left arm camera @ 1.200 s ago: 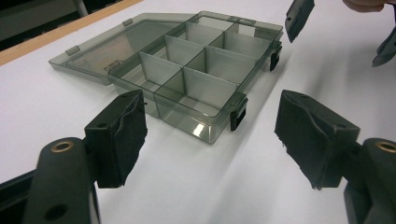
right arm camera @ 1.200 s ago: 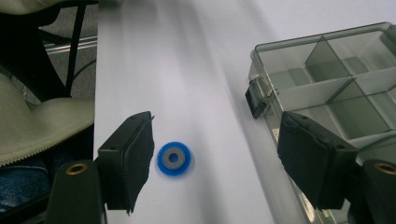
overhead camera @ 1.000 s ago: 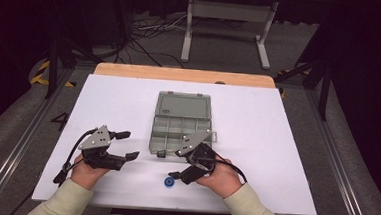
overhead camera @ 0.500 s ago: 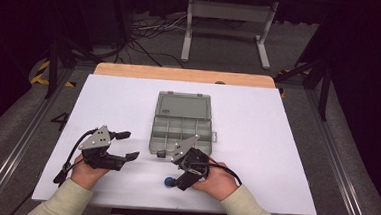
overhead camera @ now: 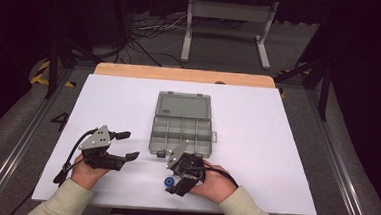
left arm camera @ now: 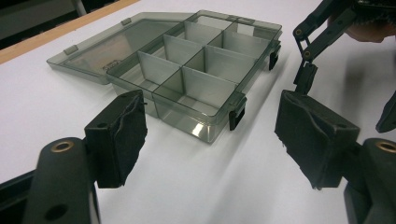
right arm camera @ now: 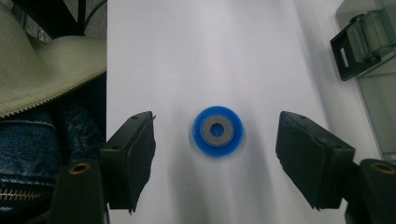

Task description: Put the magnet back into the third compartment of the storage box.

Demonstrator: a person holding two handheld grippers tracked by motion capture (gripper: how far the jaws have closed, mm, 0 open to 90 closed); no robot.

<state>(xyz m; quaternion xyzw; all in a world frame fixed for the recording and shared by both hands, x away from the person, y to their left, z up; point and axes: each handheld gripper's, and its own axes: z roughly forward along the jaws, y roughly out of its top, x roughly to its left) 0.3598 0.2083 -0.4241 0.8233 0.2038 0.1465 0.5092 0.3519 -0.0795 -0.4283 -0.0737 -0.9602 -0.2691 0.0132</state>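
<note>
Currently my right tool (right arm camera: 215,154) hangs nose-down over the worktop (right arm camera: 261,42), jaws apart and clamped on nothing, with the blue ring (right arm camera: 217,130) lying between the two pads but touching neither. From above, the same tool (overhead camera: 173,185) sits just beside the ring (overhead camera: 169,182), near the front edge of the worktop (overhead camera: 276,143).

Risks, as I judge them:
- Ring is low and flat. If I close with the pads riding too high, they meet above it and come up empty.
- Ring sits a little nearer the left pad. One pad landing first could skid it across the smooth white surface or flip it on edge.
- Pads pressed into the worktop while closing could drag and pinch badly.

Orientation: ring lies flat, its grey centre facing straight up at the tool. Being round, it has no long axis in the plane; its only axis is the vertical one through the hole.

Further out, the open compartment box (right arm camera: 373,70) stands at the upper right. My left tool (overhead camera: 117,144) waits with jaws apart and empty, facing that box (left arm camera: 196,88).
</note>
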